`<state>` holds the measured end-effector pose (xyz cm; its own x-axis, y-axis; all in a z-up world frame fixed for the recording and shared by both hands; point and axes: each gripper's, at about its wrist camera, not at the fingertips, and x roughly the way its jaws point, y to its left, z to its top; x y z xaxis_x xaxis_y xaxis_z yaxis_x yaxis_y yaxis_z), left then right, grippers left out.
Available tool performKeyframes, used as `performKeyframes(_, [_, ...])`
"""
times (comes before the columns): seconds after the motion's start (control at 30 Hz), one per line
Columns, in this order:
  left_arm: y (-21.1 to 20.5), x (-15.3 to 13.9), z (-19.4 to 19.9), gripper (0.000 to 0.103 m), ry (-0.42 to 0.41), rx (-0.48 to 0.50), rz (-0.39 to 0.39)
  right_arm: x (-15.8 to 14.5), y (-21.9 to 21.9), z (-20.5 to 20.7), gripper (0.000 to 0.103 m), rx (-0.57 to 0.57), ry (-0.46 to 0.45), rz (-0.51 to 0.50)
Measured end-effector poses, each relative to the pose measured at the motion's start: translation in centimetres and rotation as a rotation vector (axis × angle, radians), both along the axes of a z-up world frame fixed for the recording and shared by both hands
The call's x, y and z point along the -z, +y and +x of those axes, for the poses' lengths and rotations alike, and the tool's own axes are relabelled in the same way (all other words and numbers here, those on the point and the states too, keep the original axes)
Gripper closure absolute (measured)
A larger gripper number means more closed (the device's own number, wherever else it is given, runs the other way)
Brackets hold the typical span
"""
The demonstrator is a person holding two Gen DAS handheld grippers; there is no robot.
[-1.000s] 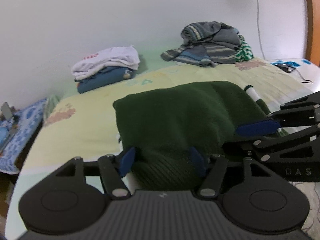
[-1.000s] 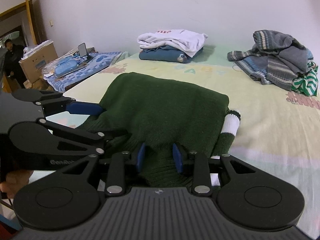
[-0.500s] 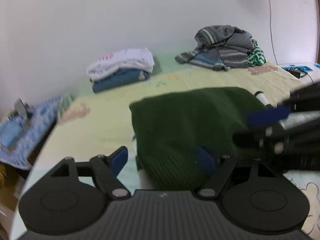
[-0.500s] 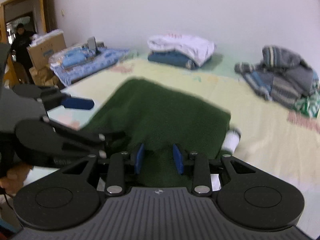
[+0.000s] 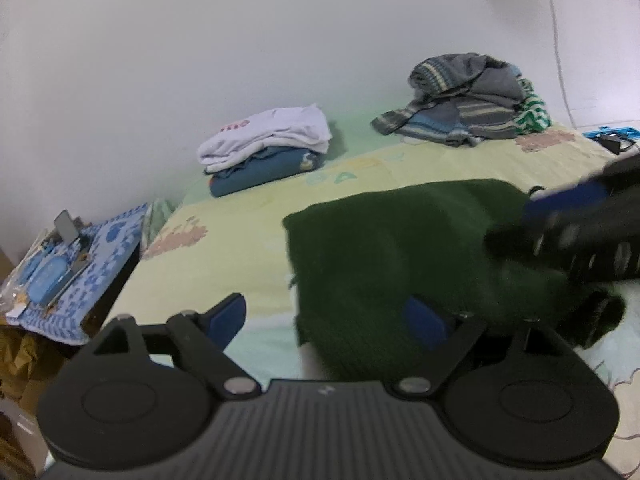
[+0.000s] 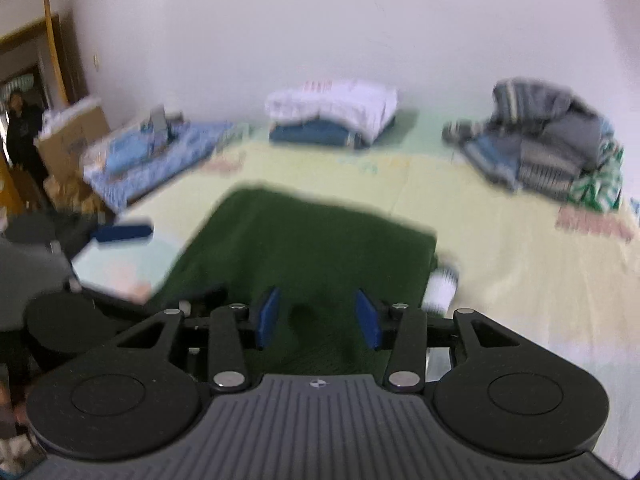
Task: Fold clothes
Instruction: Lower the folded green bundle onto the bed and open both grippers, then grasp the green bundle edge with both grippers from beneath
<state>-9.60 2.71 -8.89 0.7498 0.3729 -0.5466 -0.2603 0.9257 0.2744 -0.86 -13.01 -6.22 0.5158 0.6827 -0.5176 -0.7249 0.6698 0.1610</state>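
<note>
Two grippers: over the near hem of the folded dark green knitted sweater (image 5: 400,248).
Sweater: flat on pale yellow printed bedsheet (image 5: 240,248).
Left gripper (image 5: 326,314): jaws opening wide, nothing pinched.
Right gripper (image 6: 318,314): jaws opening, pads clear of the knit.

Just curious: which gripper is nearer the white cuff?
Right. Both jaws are opening over the green sweater; right gripper sits beside the cuff, left gripper at the opposite edge.

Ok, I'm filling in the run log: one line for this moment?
step: releasing fold | left gripper: opening, off cloth | right gripper: opening, over green sweater | sweater: folded on bed
</note>
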Motion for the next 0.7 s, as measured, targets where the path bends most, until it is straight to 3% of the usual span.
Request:
performKeyframes(0.27, [1.4, -0.2, -0.7, 0.01, -0.003, -0.054, -0.048, 0.6, 1.2, 0.6, 0.058, 0.019, 0.034, -0.079])
performKeyframes(0.53, [1.4, -0.9, -1.1, 0.008, -0.019, -0.081, 0.028, 1.5, 1.0, 0.5, 0.057, 0.015, 0.05, -0.098])
performKeyframes(0.7, [3.1, -1.2, -1.2, 0.006, -0.007, -0.128, 0.003, 1.8, 1.2, 0.2, 0.056, 0.006, 0.035, -0.105])
